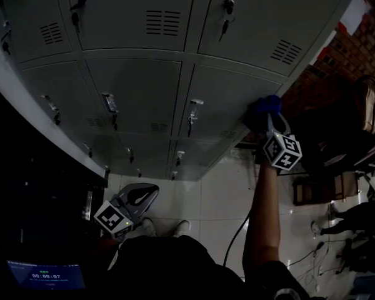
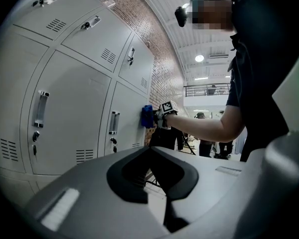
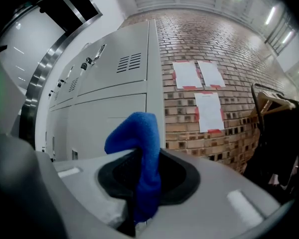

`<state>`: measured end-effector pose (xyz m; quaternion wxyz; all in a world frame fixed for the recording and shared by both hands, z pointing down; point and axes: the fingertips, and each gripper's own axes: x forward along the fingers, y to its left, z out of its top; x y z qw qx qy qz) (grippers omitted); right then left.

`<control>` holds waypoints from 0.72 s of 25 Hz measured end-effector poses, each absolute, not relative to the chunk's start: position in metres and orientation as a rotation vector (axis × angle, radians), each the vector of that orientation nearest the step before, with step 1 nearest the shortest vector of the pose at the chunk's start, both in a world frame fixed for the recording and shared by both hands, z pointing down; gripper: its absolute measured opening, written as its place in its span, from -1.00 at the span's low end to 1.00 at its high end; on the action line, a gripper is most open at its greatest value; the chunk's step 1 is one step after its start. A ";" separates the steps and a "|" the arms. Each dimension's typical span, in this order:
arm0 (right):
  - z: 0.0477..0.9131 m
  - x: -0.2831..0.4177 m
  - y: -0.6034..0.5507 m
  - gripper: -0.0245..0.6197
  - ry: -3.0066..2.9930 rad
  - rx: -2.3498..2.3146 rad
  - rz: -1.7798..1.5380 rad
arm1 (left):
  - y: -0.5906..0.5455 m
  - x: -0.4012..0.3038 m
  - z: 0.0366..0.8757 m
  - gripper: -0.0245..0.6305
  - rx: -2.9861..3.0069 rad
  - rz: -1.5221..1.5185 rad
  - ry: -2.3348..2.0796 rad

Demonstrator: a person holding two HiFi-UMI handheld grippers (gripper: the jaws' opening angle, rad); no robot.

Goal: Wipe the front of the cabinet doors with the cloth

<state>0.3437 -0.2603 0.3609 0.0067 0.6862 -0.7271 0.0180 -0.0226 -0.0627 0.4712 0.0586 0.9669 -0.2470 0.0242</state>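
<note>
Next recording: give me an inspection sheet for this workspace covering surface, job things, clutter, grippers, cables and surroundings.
Surface: grey metal locker doors with vents and handles; no marks can be made out in this dim light.
Job's things: blue cloth, held at the right-hand end of the locker bank, apparently against a door.
Clutter: nothing seen on the pale tiled floor in front of the lockers.
Grippers: right gripper shut on the cloth; left gripper shut, empty, held low.
Cables: dark cable running across the floor beside the person's arm.
Surroundings: red brick wall with taped paper sheets; bystanders in the background.
</note>
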 end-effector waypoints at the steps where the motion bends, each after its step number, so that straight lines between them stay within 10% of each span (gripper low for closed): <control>1: 0.361 0.343 -0.258 -0.71 -2.278 2.148 0.058 | -0.062 -0.023 0.472 -0.93 2.928 0.075 -0.749; 18: 0.397 0.149 -0.251 -0.71 -2.610 1.698 0.106 | -0.051 -0.043 0.471 -0.93 2.908 0.060 -0.818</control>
